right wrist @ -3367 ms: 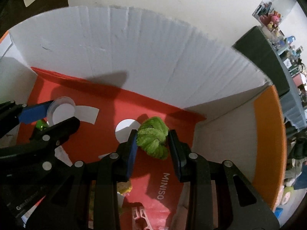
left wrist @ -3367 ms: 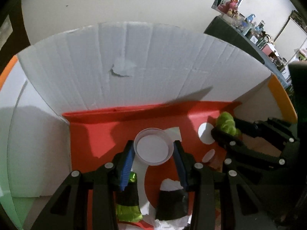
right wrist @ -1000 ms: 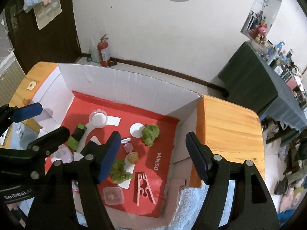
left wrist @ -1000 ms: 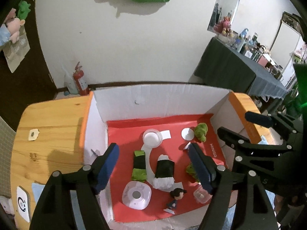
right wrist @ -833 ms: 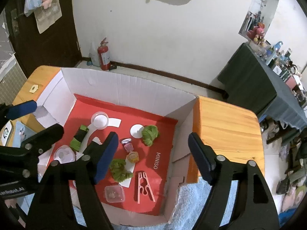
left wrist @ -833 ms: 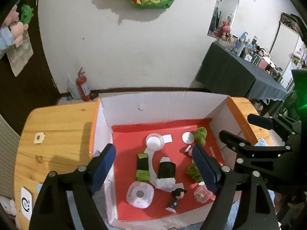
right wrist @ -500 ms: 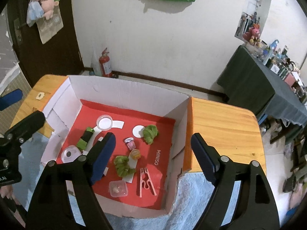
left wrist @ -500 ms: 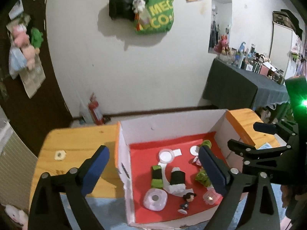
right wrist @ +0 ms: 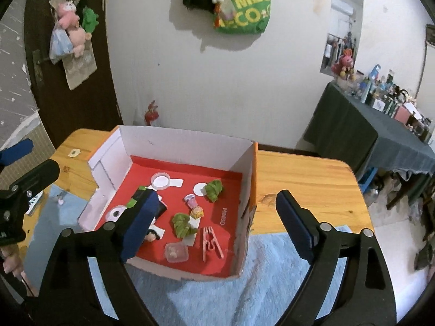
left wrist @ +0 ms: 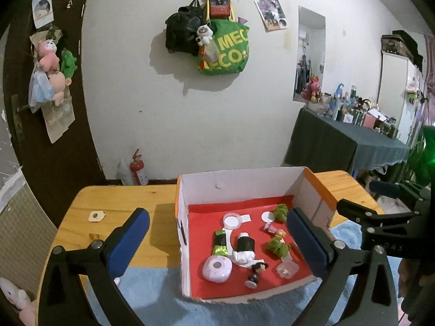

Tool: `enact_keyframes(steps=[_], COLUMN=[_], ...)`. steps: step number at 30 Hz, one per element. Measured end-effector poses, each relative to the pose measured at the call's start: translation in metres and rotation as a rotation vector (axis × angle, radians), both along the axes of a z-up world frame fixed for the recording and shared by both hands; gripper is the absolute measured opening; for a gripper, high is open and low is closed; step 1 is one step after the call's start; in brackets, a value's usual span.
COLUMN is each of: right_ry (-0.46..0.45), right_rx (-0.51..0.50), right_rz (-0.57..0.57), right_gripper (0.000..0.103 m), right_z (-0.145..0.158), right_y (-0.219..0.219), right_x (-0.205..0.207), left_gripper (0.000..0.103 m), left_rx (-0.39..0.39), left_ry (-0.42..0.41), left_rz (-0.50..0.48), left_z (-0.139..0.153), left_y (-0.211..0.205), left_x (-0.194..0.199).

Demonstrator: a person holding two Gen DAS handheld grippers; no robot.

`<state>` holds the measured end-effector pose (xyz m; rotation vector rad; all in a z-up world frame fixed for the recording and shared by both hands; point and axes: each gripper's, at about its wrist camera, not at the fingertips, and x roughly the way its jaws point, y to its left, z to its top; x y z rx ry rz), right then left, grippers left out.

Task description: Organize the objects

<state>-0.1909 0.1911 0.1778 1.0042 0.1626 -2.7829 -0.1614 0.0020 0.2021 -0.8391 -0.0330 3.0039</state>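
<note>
A cardboard box [left wrist: 187,190] with white walls and a red floor stands on the table. On its floor lie a round clear lid [left wrist: 233,220], two green fuzzy balls [left wrist: 281,212] [left wrist: 276,247], two black sushi toys [left wrist: 220,241] [left wrist: 244,247], a lilac round case [left wrist: 217,268], a small dark-haired figure [left wrist: 257,270], a clear little box [right wrist: 176,252] and a pink clothespin [right wrist: 210,241]. My left gripper [left wrist: 216,213] and right gripper [right wrist: 217,194] hang above the box's near side. Both sets of jaws are opening and hold nothing.
The box rests partly on a blue towel [right wrist: 217,293] over a wooden table [left wrist: 122,203]. A small tag [left wrist: 95,216] lies on the wood at the left. Behind are a fire extinguisher [left wrist: 137,168], a dark door and a cluttered dark-clothed table [left wrist: 339,141].
The left gripper let go of the round lid and the right let go of a green fuzzy ball. Both pulled up and back out of the box with their jaws spreading.
</note>
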Motion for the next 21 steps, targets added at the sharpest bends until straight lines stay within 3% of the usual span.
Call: enact_keyframes(steps=[11,15,21], right_ry=[0.029,0.048,-0.003], right_rx=[-0.075,-0.080,-0.090], right_rz=[0.002,-0.011,-0.006], right_gripper=[0.095,0.095,0.096], right_z=[-0.017,-0.029,-0.067], right_y=[0.015,0.017,0.012], right_x=[0.061,0.081,0.100], left_gripper=[0.103,0.103,0.103], left_rx=[0.035,0.069,0.075], left_ry=[0.033,0.022,-0.046], left_rz=[0.019,0.029,0.038], left_z=[-0.020,-0.037,-0.079], left_y=[-0.002,-0.005,-0.002], left_x=[0.057,0.076,0.093])
